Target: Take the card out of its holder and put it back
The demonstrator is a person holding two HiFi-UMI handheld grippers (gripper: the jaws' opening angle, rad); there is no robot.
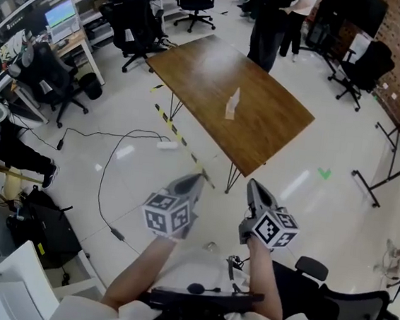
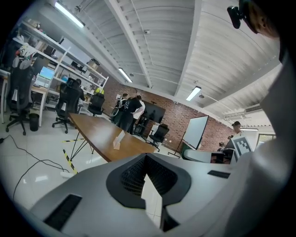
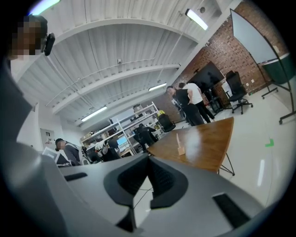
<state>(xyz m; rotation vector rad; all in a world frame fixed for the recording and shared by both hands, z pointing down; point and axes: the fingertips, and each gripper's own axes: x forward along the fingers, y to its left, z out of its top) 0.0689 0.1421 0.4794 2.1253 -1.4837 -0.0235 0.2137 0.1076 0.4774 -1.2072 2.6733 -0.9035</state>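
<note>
Our left gripper (image 1: 195, 180) & right gripper (image 1: 252, 187) were both pressed together, empty; card (image 1: 233, 97) stood upright in its holder (image 1: 229, 113) well apart, straight ahead btw them, neither nearer.

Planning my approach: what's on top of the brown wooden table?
The brown wooden table bears only a pale upright card in a small tan holder. The holder hides the card's foot.

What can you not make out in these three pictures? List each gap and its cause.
Print on the white card in its small tan holder: too small, every view.
Brown wooden table's near end: left gripper view, behind the shut left gripper.
Right hand: head view, beneath the right gripper.
</note>
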